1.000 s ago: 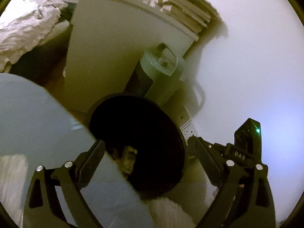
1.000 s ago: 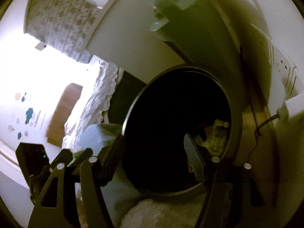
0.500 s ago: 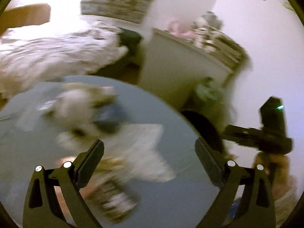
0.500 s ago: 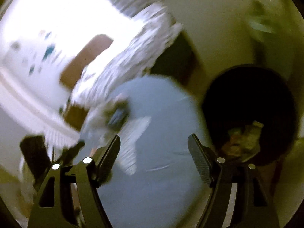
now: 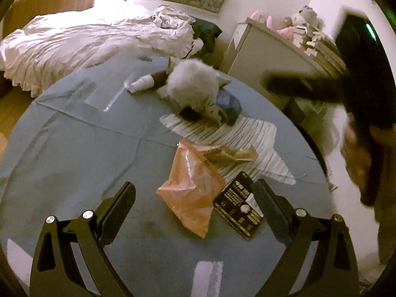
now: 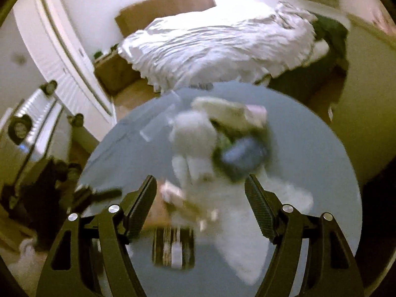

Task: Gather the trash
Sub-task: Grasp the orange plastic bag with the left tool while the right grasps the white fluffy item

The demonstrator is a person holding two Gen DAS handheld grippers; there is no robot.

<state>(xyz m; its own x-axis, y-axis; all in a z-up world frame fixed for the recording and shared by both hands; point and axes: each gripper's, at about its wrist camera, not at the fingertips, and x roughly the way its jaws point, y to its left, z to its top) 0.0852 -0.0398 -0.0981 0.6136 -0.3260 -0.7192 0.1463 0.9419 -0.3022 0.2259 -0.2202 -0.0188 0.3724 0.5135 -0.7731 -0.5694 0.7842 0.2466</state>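
Note:
In the left wrist view my left gripper (image 5: 195,205) is open and empty above a round blue-grey table (image 5: 74,153). Just beyond its fingers lie an orange plastic bag (image 5: 190,188) and a black printed packet (image 5: 238,210). Behind them are brown paper scraps (image 5: 232,153) on a striped white napkin (image 5: 237,133), a fluffy white ball (image 5: 193,84) with a blue wrapper (image 5: 229,102), a small white cup (image 5: 142,85) and a clear plastic utensil (image 5: 116,97). My right gripper (image 6: 200,203) is open and empty over the same pile, which is blurred; the black packet (image 6: 173,247) shows below it.
A bed with rumpled white bedding (image 5: 86,39) stands behind the table. A white cabinet (image 5: 267,57) with pink toys is at the back right. The other gripper's dark body (image 5: 361,94) shows blurred at the right edge. A white door (image 6: 61,57) is at the left in the right wrist view.
Both grippers have swung away from the black bin beside the cabinet and now face the table with the trash on it. Both stay open and empty.

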